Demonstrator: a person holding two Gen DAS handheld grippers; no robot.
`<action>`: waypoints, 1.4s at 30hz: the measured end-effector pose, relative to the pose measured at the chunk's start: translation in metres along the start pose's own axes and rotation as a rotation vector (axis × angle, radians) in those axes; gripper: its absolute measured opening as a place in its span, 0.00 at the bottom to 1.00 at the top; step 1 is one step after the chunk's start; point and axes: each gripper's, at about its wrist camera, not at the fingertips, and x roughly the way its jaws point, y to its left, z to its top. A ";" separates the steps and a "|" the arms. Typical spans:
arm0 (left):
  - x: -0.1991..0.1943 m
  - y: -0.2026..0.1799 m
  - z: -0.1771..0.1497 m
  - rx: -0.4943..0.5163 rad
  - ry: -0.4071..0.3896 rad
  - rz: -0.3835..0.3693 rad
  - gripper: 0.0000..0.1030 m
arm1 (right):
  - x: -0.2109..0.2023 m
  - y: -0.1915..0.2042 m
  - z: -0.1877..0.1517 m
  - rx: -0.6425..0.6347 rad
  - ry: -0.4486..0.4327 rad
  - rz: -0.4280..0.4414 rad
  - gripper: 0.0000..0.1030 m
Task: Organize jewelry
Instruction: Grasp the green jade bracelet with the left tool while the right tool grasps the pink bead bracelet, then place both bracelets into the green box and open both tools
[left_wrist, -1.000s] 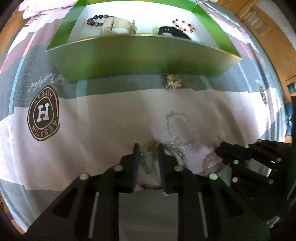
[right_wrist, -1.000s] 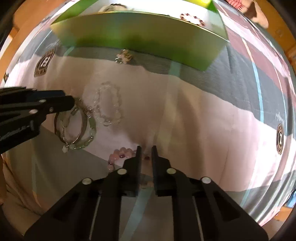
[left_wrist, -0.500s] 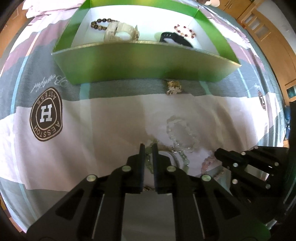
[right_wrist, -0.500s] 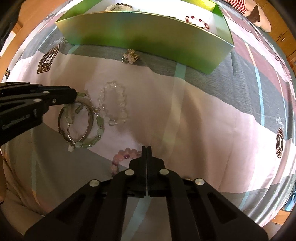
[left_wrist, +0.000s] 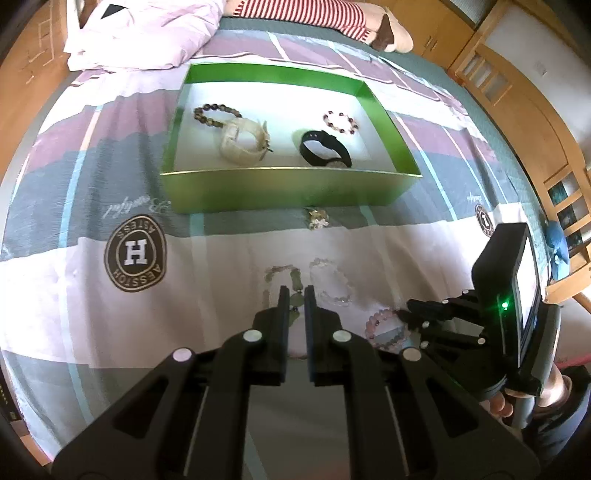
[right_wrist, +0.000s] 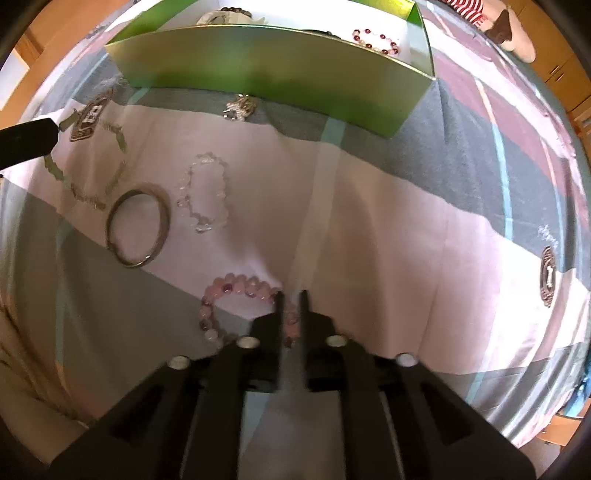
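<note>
My left gripper (left_wrist: 295, 290) is shut on a pale green bead bracelet (left_wrist: 294, 282) and holds it above the bedspread; it hangs from the left fingertip (right_wrist: 44, 134) in the right wrist view. My right gripper (right_wrist: 291, 295) is shut on a pink bead bracelet (right_wrist: 221, 291) low over the bedspread; it also shows in the left wrist view (left_wrist: 380, 321). A clear bead bracelet (right_wrist: 205, 199) and a silver bangle (right_wrist: 138, 223) lie on the bedspread. The green box (left_wrist: 288, 184) holds several pieces.
A small gold trinket (left_wrist: 317, 218) lies by the box's near wall. A white pillow (left_wrist: 140, 33) and a plush toy (left_wrist: 332, 18) lie behind the box. Wooden furniture (left_wrist: 517, 92) stands at the right.
My left gripper has risen with the green bracelet, leaving the silver bangle on the bedspread. My right gripper, shut on the pink bracelet, has lifted slightly.
</note>
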 end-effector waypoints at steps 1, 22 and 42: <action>-0.001 0.003 0.001 -0.008 -0.004 0.005 0.07 | -0.001 -0.001 -0.003 0.001 0.002 0.010 0.23; -0.005 0.010 0.013 -0.040 -0.031 0.000 0.07 | -0.049 0.007 0.006 0.019 -0.179 -0.014 0.07; -0.028 -0.018 0.136 0.053 -0.181 0.067 0.07 | -0.105 -0.043 0.157 0.189 -0.429 0.026 0.07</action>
